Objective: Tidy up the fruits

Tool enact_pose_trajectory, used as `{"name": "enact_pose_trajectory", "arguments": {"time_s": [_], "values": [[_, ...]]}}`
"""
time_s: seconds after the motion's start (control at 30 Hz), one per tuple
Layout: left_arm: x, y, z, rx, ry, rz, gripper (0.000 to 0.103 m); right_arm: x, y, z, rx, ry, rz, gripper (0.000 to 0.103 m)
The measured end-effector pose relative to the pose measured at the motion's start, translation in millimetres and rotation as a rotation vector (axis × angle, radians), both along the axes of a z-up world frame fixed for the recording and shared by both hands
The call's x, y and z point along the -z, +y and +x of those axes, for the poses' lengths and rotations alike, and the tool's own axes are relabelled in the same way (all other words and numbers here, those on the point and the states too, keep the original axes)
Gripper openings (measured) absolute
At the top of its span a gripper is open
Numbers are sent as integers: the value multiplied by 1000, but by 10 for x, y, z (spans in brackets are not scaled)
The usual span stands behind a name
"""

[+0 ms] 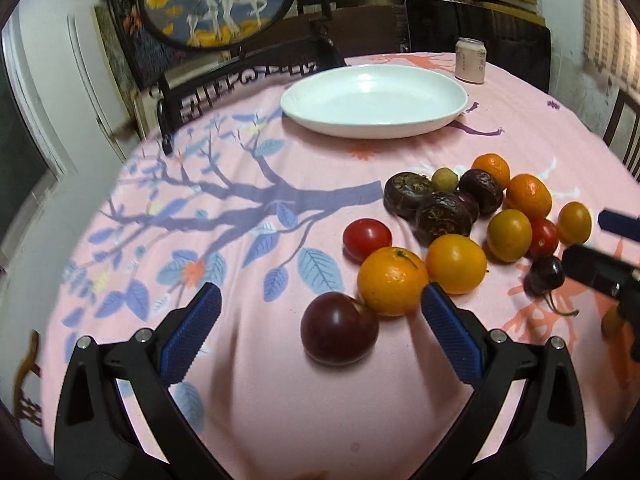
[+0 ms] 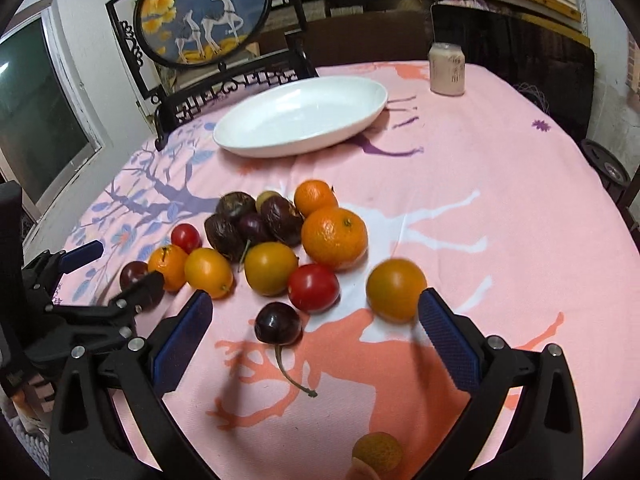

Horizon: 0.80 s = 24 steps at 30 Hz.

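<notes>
Fingers of the left gripper [image 1: 320,312] spread wide, empty, low over the worktop [image 1: 248,380]; a dark plum [image 1: 339,329] lies between them, touching neither blue pad, and an orange [image 1: 392,281] sits just beyond the right fingertip. Left of the plum, bare pink cloth with a purple tree print. Behind the orange, a red tomato [image 1: 367,238], a yellow-orange fruit [image 1: 456,264] and a clump of dark wrinkled fruits [image 1: 442,218] with a small green fruit [image 1: 444,179] at its far side. Farther right, two more oranges [image 1: 528,195], a yellow fruit [image 1: 509,234] and a second tomato [image 1: 545,237]. A white plate [image 1: 374,100] stands empty beyond the pile, well apart from it; a can [image 1: 471,60] stands right of the plate.

Fingers of the right gripper [image 2: 314,318] likewise spread, holding nothing. A stemmed cherry [image 2: 277,323] lies between them on the cloth, near the middle; a yellow fruit [image 2: 396,290] rests just beside the right fingertip. A rough tan fruit [image 2: 377,453] lies at the near edge of the right wrist view.
</notes>
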State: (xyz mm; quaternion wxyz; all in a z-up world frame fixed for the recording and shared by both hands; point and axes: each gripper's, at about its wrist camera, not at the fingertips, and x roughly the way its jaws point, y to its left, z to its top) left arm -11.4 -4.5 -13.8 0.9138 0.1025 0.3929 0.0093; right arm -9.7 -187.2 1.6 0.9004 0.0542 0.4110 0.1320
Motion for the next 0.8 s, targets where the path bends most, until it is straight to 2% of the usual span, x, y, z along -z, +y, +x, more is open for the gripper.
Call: {"name": "enact_pose_trajectory", "arguments": {"time_s": [0.13,0.3,0.5,0.8], "values": [[-32,-1,-48,54,9,-63,101,-27,3,-4,-8,-17,-2,102],[-39,97,-54,38,20,-128,101,-30,-7,-1,-8,-15,8,102],[-32,98,-47,20,21,-116,101,-29,-13,-10,-14,-16,11,102],[-62,198,-31,8,14,-170,101,-40,-12,-16,-26,-24,21,102]]}}
